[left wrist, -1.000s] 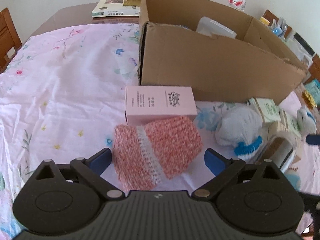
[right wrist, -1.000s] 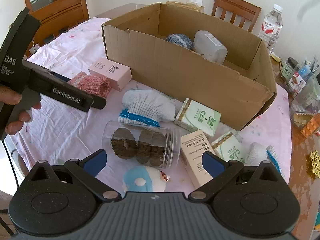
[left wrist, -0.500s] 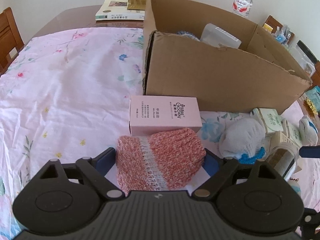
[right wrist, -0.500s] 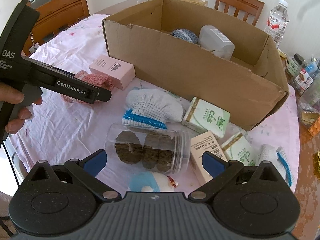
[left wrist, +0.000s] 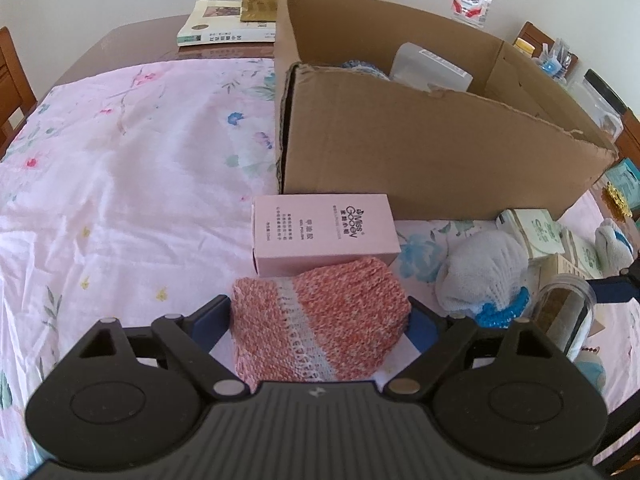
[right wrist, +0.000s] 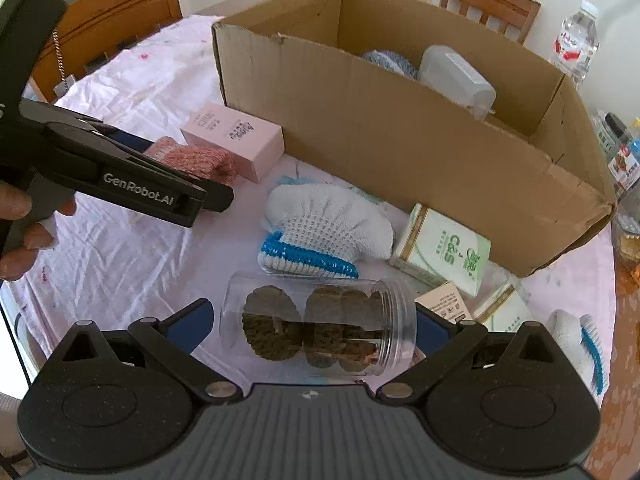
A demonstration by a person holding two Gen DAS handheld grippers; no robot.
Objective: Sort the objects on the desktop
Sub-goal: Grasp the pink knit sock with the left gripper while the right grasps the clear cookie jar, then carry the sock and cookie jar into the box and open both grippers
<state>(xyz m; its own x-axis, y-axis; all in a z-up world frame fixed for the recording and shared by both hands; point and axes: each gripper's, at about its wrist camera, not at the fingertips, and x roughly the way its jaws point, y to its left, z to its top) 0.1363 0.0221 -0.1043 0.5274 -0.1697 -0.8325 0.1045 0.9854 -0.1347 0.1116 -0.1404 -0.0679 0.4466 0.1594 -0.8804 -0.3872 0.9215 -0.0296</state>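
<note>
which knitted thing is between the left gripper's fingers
The pink-red knitted piece beside the pink box; the white-and-blue ones lie off to the right.

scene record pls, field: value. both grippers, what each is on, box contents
left gripper: open, fingers astride the pink knit piece, which lies on the tablecloth
right gripper: open, fingers astride the clear jar, which lies on its side
cardboard box: open top, holds a white plastic container and a blue knit item
pink carton: just behind the knit piece
</note>
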